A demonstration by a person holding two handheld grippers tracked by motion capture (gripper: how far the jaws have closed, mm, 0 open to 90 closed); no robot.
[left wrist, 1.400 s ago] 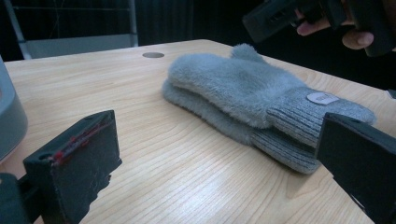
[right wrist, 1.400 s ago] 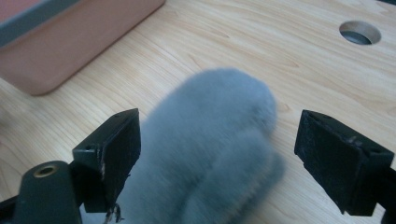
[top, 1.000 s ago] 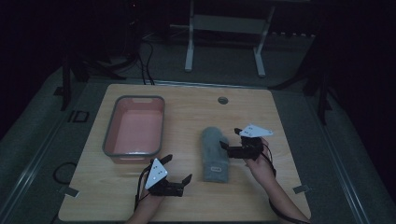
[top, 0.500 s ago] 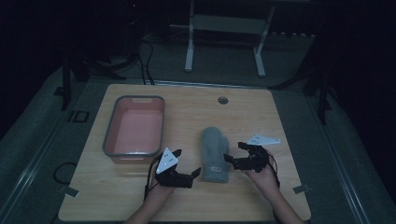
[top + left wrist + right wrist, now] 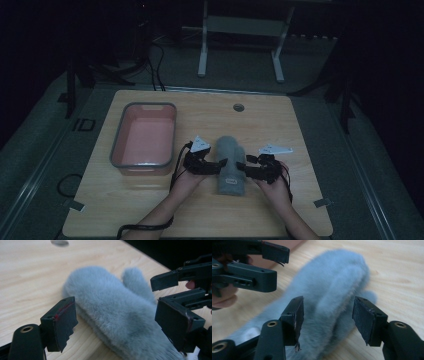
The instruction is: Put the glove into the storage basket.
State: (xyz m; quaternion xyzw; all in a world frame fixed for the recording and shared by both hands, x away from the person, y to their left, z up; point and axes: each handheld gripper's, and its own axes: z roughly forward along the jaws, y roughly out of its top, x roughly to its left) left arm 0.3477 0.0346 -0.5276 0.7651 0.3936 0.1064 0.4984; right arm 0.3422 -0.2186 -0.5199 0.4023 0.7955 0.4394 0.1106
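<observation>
The bench [image 5: 150,200] was pale wood, and on its left half stood the pink tub [image 5: 118,150], empty as far as the high view let you see. Just right of the tub, near the bench's middle, the grey mitten [image 5: 231,162] lay flat with its cuff toward you and its rounded tip pointing away.

You had brought both tongs in on it, one at each flank. Your left tongs [image 5: 220,165] were at the mitten's left edge and stood open, the jaws wide apart around the fur in the left gripper view with no pad pressing it. Your right tongs [image 5: 243,166] were at the right edge, also open; in the right gripper view the jaws straddled the raised side of the mitten [image 5: 332,290] near the thumb, without pinching it.

Judging from that, the step in hand was the grasp itself. To do it well you wanted each pair pushed deep enough that the pads closed on the fabric, not just on the loose pile, which would slip out. You wanted the lower jaw sliding along the wood under the edge, the two grips level with each other, and both closed before any lift, so the mitten rose flat. The tub looked the likely place for it.
</observation>
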